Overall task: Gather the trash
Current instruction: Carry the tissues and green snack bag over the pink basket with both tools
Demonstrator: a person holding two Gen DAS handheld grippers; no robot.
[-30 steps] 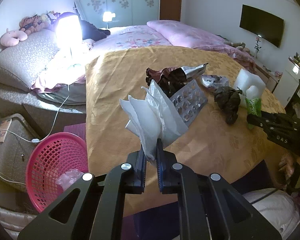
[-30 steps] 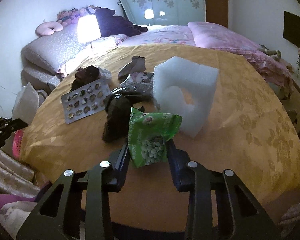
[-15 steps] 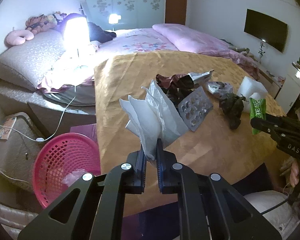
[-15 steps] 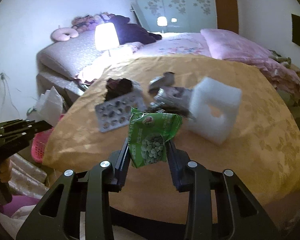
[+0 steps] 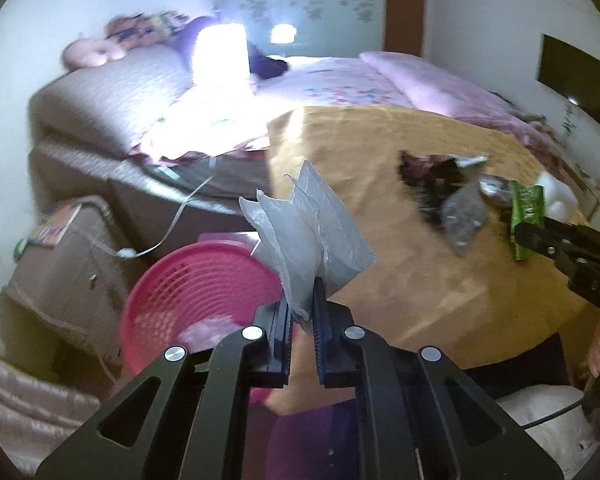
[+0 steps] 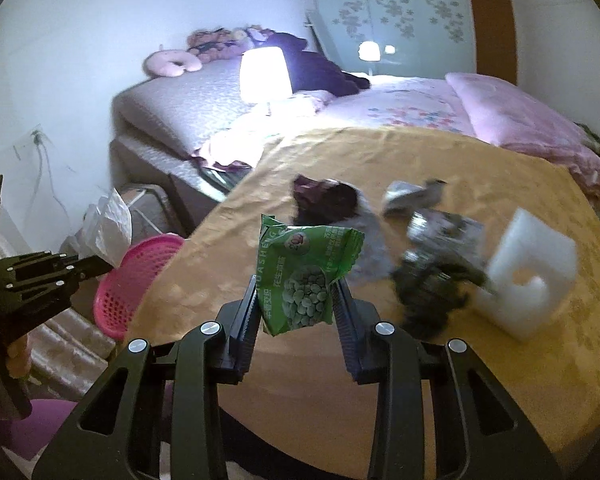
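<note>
My left gripper (image 5: 301, 312) is shut on a crumpled white tissue (image 5: 306, 232), held up beside the table's left edge, over the pink mesh basket (image 5: 196, 284) on the floor. My right gripper (image 6: 296, 300) is shut on a green snack packet (image 6: 306, 276), raised above the yellow tablecloth (image 6: 420, 380). In the left wrist view the right gripper (image 5: 518, 236) reaches in from the right with the green packet (image 5: 526, 216). In the right wrist view the left gripper (image 6: 110, 264) with the tissue (image 6: 108, 228) shows at the left, near the basket (image 6: 136, 280).
Left on the table are a white foam block (image 6: 528, 276), dark crumpled wrappers (image 6: 432, 280), a grey blister tray (image 5: 464, 220) and a dark maroon wrapper (image 6: 324, 200). A bed with a lit lamp (image 6: 265, 74) stands behind. A cardboard box (image 5: 60, 264) and a cable (image 5: 172, 232) lie left of the basket.
Both grippers have swung left, away from the table's middle and toward the pink basket, which now looms larger. Each keeps its hold: tissue in the left, green packet in the right.
</note>
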